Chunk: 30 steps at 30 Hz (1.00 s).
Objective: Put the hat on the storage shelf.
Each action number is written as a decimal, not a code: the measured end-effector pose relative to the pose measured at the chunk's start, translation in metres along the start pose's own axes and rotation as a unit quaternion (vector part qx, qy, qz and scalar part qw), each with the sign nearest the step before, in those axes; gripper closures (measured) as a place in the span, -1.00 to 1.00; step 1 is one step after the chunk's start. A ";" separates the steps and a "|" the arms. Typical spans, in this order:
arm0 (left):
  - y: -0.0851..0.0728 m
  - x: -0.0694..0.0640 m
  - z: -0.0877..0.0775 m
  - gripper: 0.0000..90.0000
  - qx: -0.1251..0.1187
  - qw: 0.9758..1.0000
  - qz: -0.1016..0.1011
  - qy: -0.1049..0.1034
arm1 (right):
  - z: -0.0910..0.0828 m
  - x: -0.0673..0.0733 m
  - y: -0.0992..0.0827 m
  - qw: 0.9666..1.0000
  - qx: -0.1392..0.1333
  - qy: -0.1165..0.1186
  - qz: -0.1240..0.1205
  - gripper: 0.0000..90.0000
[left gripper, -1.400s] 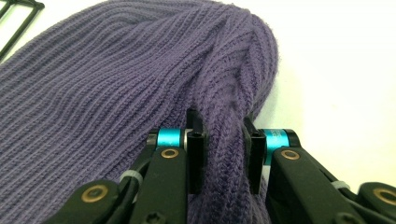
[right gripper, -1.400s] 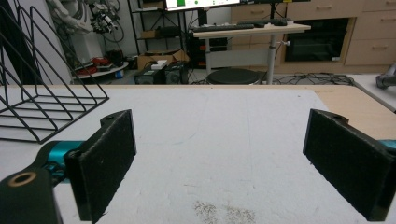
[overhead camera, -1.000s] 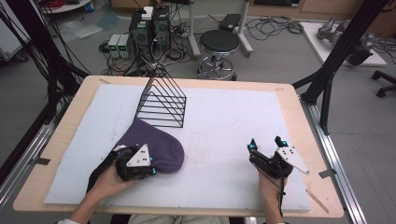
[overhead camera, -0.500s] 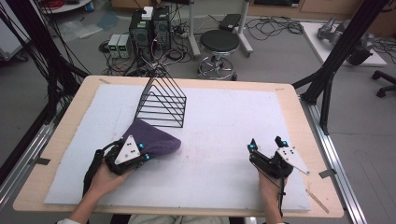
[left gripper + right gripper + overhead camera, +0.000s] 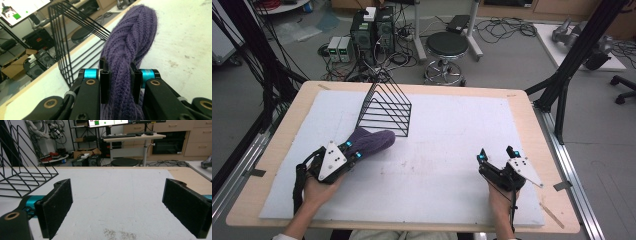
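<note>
A purple knitted cloth (image 5: 372,141) lies bunched lengthwise on the white mat, its far end just in front of the black wire rack (image 5: 384,107). My left gripper (image 5: 353,150) is shut on the cloth's near end; in the left gripper view the jaws pinch the knit (image 5: 127,47) between both pads, and the bundle stretches away toward the rack (image 5: 72,40). At the mat's right side my right gripper (image 5: 497,154) rests open, held by a hand. Its two pads (image 5: 56,206) stand wide apart with only bare mat between them.
The white mat (image 5: 452,130) covers most of the wooden table (image 5: 272,145). The wire rack stands at the back left. Behind the table are a round stool (image 5: 447,47), computer boxes and cables on the floor. Black frame posts (image 5: 567,70) rise at both sides.
The left gripper has drawn back toward the left front and risen a little, pulling the purple cloth from a flat spread into a long narrow bundle. The right gripper has kept still.
</note>
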<state>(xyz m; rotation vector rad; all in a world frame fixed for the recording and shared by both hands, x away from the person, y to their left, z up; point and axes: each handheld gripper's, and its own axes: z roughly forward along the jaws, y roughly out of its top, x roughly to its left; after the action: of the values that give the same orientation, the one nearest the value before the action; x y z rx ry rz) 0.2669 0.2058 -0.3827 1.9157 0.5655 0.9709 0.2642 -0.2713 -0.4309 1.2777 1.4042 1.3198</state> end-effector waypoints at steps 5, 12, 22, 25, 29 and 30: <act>0.003 0.008 -0.010 0.71 -0.018 0.999 -0.016 0.026 | 0.000 0.000 0.000 1.000 0.001 -0.002 0.000 -0.81; 0.007 0.009 -0.014 0.71 -0.027 0.999 -0.005 0.032 | -0.001 0.001 0.000 1.000 -0.002 -0.005 -0.004 -0.81; 0.025 0.019 -0.023 0.71 -0.071 0.995 0.006 0.064 | -0.003 0.002 0.001 1.000 -0.005 -0.007 -0.004 -0.81; 0.029 0.020 -0.024 0.71 -0.092 0.992 0.003 0.092 | -0.003 0.002 0.001 1.000 -0.004 -0.007 -0.004 -0.81; 0.038 0.022 -0.029 0.71 -0.135 0.984 0.000 0.119 | -0.003 0.002 0.001 1.000 -0.005 -0.007 -0.005 -0.81; 0.041 0.022 -0.031 0.71 -0.144 0.982 0.002 0.121 | -0.003 0.002 0.001 1.000 -0.005 -0.006 -0.004 -0.81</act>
<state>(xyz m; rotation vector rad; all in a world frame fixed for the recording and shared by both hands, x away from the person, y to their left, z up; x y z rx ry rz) 0.2553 0.2167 -0.3291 1.5544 0.5277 1.2284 0.2611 -0.2694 -0.4296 1.2691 1.3912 1.3097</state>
